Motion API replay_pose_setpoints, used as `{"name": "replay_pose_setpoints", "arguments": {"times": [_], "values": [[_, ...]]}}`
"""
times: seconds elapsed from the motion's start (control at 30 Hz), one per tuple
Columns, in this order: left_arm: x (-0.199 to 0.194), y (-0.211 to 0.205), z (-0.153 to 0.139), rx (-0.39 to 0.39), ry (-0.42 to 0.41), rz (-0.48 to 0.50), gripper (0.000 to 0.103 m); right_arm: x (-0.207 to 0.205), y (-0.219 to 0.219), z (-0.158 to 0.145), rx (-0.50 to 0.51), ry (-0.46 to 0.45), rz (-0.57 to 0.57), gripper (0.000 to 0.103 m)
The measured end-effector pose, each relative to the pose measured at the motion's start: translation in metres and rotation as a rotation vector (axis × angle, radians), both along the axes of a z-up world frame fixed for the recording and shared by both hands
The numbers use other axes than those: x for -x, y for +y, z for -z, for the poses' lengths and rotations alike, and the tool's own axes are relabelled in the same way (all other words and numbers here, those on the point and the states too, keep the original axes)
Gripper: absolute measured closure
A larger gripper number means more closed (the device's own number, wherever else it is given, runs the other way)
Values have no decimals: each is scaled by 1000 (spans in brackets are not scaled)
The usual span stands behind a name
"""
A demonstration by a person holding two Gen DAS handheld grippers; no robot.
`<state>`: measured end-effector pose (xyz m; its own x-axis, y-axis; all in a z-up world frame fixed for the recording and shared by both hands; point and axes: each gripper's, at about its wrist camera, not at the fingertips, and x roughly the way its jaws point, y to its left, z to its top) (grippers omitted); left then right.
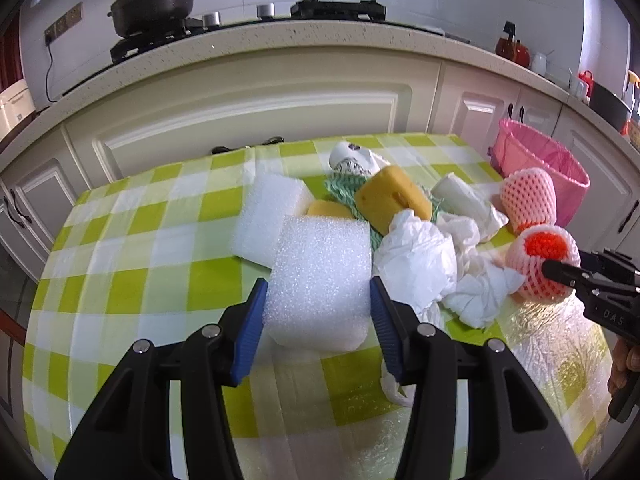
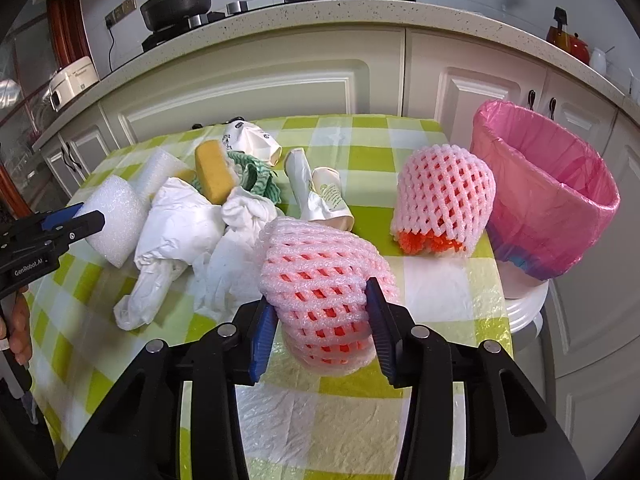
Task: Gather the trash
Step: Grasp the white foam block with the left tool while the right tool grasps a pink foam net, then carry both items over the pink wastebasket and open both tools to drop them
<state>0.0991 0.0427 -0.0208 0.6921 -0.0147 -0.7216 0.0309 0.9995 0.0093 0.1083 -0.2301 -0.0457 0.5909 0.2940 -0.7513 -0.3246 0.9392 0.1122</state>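
Observation:
My left gripper is shut on a white foam block; it also shows at the left of the right wrist view. My right gripper is shut on a pink foam fruit net, seen in the left wrist view too. A second fruit net stands beside the pink-lined trash bin. Crumpled white plastic and tissue, yellow sponges, a green cloth, paper cups and another foam block lie on the checked table.
The bin sits on a white stool off the table's right edge. Kitchen cabinets and a counter with a stove and pot run behind the table. A hand holds the left gripper's handle.

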Motion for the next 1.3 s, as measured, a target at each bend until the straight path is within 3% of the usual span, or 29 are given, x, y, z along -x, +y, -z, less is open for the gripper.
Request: {"name": "replay_pose_setpoints", "arguments": {"times": [0.3,0.63,0.87,1.07,1.17,1.3], "values": [[7,-21,-43,5,-87,22,54,12,-25,-34,-83,-66,30,62],[-42,-119,-87,103,-190,228,54,-27,-109,-92,-113,-187,187,62],[-114,-207,-103,246,-164,357,54,-85,-186,-103,-127,-206,294,62],[-168,-271,-98,301,-116,409,53,-125,-219,-97,-114,-214,316,60],[-191,-294,-91,304,-89,421,53,-143,-232,-90,-120,-211,321,60],[-215,-306,-80,369,-33,410,53,-160,-251,-80,-145,-182,345,55]]}}
